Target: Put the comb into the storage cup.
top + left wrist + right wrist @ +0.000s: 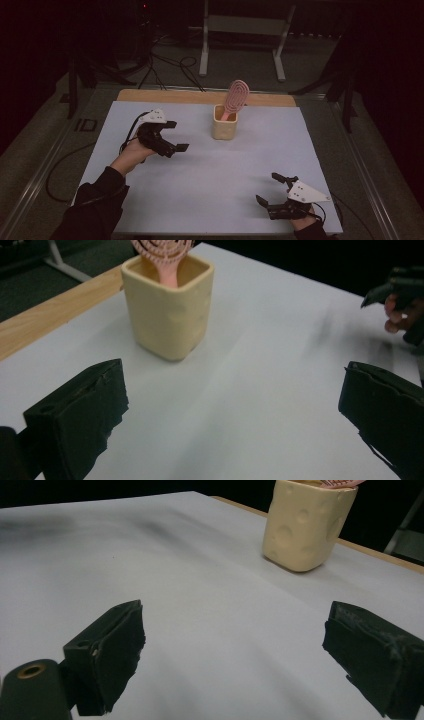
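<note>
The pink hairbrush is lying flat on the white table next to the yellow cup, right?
Not quite. The pink hairbrush is not lying flat on the white table; it stands inside the yellow cup, handle down and head sticking out the top. The high view shows this, and the left gripper view shows the handle inside the cup.

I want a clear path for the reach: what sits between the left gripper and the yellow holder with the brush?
Nothing: the left gripper view shows bare white table cover from the open left gripper to the holder with its pink brush.
</note>
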`<state>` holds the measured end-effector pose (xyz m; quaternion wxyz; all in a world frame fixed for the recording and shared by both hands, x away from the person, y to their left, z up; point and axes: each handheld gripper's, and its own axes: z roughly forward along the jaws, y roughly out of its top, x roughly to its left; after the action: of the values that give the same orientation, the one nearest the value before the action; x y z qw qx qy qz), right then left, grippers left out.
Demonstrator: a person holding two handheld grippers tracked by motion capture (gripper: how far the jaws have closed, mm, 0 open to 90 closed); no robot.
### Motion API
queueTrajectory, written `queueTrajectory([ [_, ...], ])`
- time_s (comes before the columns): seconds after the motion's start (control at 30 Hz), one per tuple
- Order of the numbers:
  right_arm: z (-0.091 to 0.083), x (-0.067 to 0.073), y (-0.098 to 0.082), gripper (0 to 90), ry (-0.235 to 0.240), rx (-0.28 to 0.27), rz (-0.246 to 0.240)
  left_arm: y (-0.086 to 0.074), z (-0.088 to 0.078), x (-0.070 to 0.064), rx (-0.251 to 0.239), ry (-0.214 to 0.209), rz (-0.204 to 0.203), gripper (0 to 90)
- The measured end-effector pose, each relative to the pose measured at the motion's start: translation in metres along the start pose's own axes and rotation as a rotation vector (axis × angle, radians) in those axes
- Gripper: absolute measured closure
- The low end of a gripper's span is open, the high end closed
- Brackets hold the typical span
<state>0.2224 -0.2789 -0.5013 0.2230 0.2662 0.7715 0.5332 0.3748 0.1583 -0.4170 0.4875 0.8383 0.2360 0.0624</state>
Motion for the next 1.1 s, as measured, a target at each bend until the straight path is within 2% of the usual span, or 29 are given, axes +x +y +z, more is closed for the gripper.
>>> queueTrajectory([
  [0.53,0.001,0.0,0.0,9.1,0.0,0.002,-0.003,-0.047,-0.028,-0.013,0.011,0.028,-0.022,0.0],
  [0.77,0.001,0.0,0.0,9.1,-0.002,0.006,-0.005,-0.067,-0.037,-0.017,-0.001,0.046,-0.048,0.0],
  [1.1,0.002,0.0,0.0,9.1,0.002,0.01,-0.003,-0.098,-0.052,-0.024,0.018,0.068,-0.074,0.0],
])
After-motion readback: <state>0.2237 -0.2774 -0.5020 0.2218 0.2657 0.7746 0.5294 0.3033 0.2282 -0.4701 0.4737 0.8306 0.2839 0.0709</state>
